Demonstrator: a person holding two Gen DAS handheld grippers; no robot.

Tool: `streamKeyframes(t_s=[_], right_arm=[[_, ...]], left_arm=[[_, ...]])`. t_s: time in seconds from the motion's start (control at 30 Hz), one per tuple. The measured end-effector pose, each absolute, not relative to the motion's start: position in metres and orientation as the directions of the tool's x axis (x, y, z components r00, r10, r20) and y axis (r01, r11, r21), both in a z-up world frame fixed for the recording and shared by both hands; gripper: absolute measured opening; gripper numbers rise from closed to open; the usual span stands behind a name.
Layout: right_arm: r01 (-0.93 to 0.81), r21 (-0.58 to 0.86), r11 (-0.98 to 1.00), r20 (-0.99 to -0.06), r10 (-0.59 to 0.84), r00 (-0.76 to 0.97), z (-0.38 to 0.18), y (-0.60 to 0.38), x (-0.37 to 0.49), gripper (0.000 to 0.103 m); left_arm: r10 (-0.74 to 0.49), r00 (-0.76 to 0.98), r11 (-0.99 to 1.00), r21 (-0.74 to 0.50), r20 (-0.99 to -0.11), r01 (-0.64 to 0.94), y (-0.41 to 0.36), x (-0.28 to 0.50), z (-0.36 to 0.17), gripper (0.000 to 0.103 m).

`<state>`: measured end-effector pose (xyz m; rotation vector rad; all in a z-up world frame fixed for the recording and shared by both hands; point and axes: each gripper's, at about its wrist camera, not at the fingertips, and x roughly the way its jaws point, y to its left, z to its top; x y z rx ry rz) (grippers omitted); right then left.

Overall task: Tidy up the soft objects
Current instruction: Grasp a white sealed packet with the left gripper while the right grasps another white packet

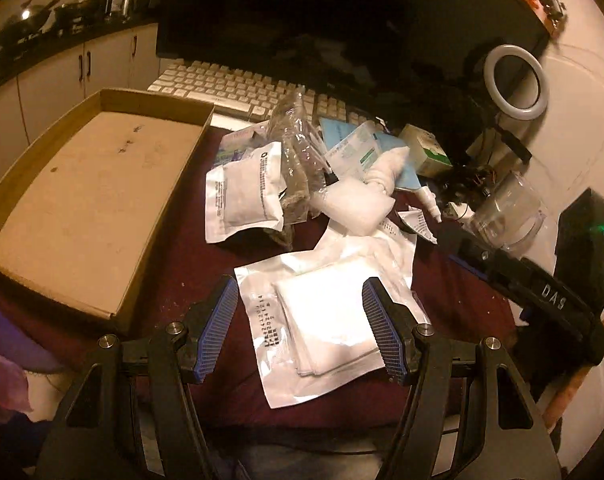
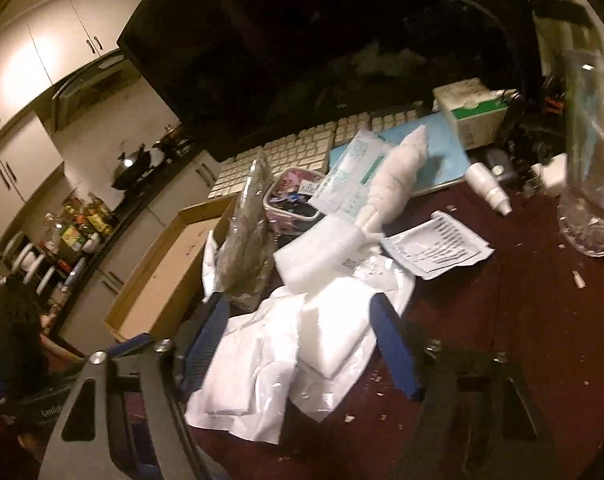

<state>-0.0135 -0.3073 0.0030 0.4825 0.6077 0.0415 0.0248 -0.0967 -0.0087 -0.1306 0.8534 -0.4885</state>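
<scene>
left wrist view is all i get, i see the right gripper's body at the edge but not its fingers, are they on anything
Observer: In the right wrist view the right gripper is open, with one finger on each side of the white pad stack. It is too blurred to tell whether they touch it.
Operator: anything loose on the cloth over there
Observer: Yes, small pale scraps lie scattered on the maroon cloth to the right of the stack.
</scene>
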Motion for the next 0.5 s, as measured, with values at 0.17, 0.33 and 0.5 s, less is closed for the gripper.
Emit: streamKeyframes(t_s=[0.17, 0.33, 0.5], right_arm=[[0.104, 0.454, 0.885, -0.547, 0.184, 0.817, -0.003, -0.309, -0.013, 0.064], [0.106, 0.462, 0.881, -0.528, 0.177, 0.831, 0.0, -0.316, -0.022, 0.061], [0.119, 0.505, 0.855, -0.509, 0.183, 0.841, 0.005, -0.323, -0.045, 0.062]], left_arm=[[-0.457, 0.534, 0.884, -0.299, -0.712, 0.358, -0.101, 0.026, -0.014, 0.065], [-0.453, 0.55, 0.887, -0.293, -0.701, 0.356, -0.099, 0.024, -0.01, 0.065], [-0.438, 0.58, 0.897, -0.291, -0.687, 0.333, -0.082, 0.013, -0.002, 0.065]])
